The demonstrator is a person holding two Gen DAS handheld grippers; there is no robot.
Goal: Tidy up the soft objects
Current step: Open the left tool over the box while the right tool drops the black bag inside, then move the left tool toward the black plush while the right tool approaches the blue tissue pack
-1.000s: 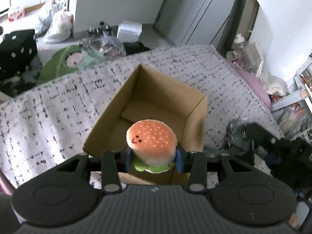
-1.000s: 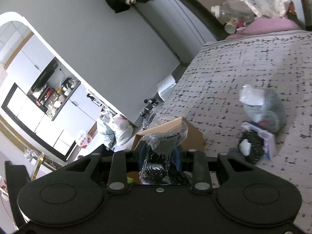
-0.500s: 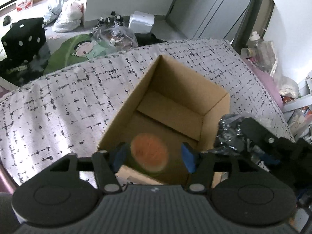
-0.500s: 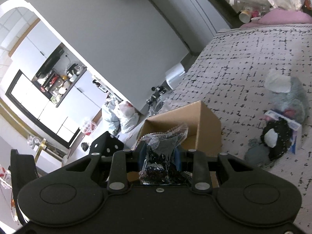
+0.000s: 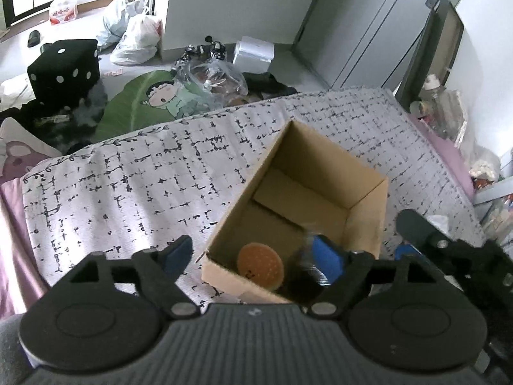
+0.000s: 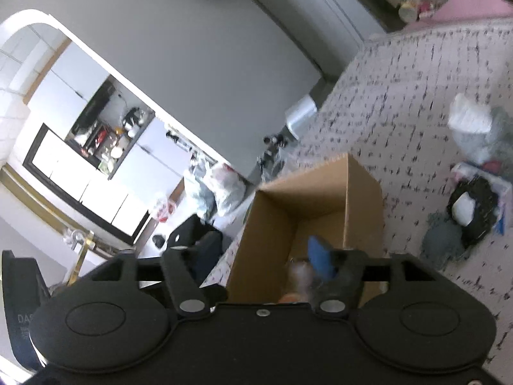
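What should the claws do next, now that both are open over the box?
Probably lift the right claw clear and swing it toward the loose soft items on the bedspread. The burger plush and dark bag already lie in the cardboard box, and both claws are open and hold nothing.

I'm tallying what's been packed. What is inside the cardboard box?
The cardboard box holds the burger plush and a dark bagged item beside it; the near corner is hidden by the left gripper.

A blurred dark bag partly hides the burger plush.
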